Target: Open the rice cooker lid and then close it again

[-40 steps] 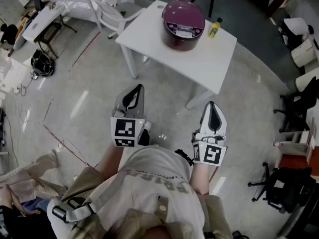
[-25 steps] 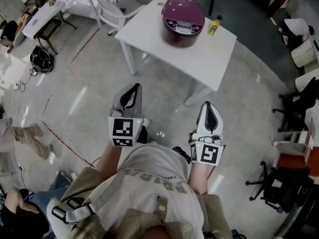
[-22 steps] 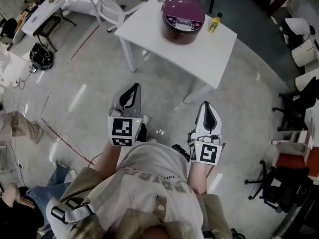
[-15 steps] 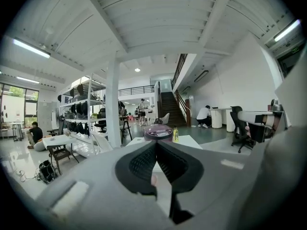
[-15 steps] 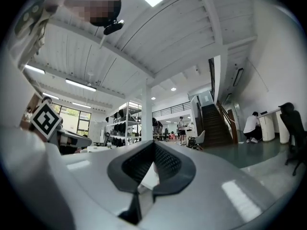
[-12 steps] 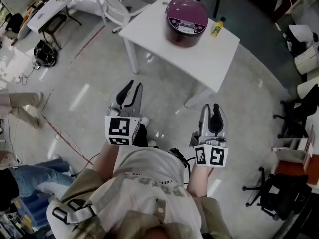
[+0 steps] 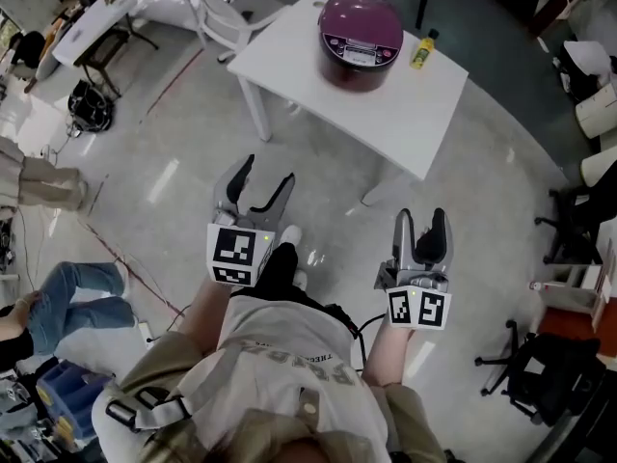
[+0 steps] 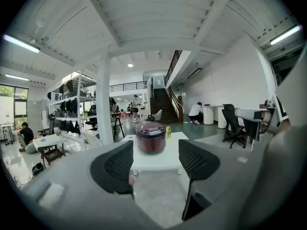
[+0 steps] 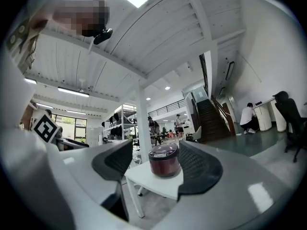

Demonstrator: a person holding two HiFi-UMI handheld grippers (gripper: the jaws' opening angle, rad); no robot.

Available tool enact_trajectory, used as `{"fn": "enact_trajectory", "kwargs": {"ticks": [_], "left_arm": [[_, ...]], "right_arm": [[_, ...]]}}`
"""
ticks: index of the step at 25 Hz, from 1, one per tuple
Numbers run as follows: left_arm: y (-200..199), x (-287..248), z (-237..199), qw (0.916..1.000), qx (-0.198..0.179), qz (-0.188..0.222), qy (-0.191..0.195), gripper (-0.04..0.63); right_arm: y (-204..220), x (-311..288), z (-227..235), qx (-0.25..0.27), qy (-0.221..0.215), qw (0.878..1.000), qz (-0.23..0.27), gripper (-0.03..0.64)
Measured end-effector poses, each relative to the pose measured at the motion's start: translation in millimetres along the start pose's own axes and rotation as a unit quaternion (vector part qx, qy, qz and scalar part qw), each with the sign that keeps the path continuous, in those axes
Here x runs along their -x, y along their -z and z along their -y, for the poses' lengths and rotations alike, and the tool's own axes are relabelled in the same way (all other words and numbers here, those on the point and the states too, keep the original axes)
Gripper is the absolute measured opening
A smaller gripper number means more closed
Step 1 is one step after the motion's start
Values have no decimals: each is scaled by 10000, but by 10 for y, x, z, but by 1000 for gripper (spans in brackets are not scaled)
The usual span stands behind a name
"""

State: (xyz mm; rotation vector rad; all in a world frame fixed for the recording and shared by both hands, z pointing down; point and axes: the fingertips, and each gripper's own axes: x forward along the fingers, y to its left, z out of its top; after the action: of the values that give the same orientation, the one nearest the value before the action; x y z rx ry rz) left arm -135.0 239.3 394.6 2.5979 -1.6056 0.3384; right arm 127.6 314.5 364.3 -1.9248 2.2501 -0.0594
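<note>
I'm approaching: my left gripper (image 7: 265,172) and right gripper (image 7: 421,215) have just been opening, both empty. The round maroon rice cooker (image 7: 359,66), lid (image 7: 361,15) shut, sits at twelve o'clock; I must walk up.

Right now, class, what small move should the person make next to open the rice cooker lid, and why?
Probably step toward the table: the rice cooker sits closed, beyond reach, and the left claw and right claw have just been opening, nothing between them.

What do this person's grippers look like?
The left gripper and right gripper are pale grey, with curved jaws lined with black textured pads, each bearing a white cube of black square markers. Both jaw pairs have just been opening, nothing between them. The shirt is light grey.
</note>
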Motion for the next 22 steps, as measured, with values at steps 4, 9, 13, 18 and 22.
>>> {"fn": "enact_trajectory", "kwargs": {"ticks": [4, 9, 13, 18, 22], "left_arm": [[82, -207, -48, 9998, -14, -150, 91, 305], [74, -502, -159, 9997, -8, -179, 174, 305], [-45, -763, -336, 9997, -22, -125, 217, 305], [-221, -1123, -549, 9996, -56, 1, 288, 305], [-341, -1377, -717, 9992, -61, 99, 371, 305]], "right_arm": [[73, -153, 43, -22, 50, 9999, -96, 281], [145, -408, 74, -16, 60, 9998, -185, 281], [129, -707, 47, 31, 43, 9998, -178, 281], [94, -1127, 22, 127, 20, 9998, -121, 281], [76, -1424, 4, 180, 38, 9998, -80, 281]]}}
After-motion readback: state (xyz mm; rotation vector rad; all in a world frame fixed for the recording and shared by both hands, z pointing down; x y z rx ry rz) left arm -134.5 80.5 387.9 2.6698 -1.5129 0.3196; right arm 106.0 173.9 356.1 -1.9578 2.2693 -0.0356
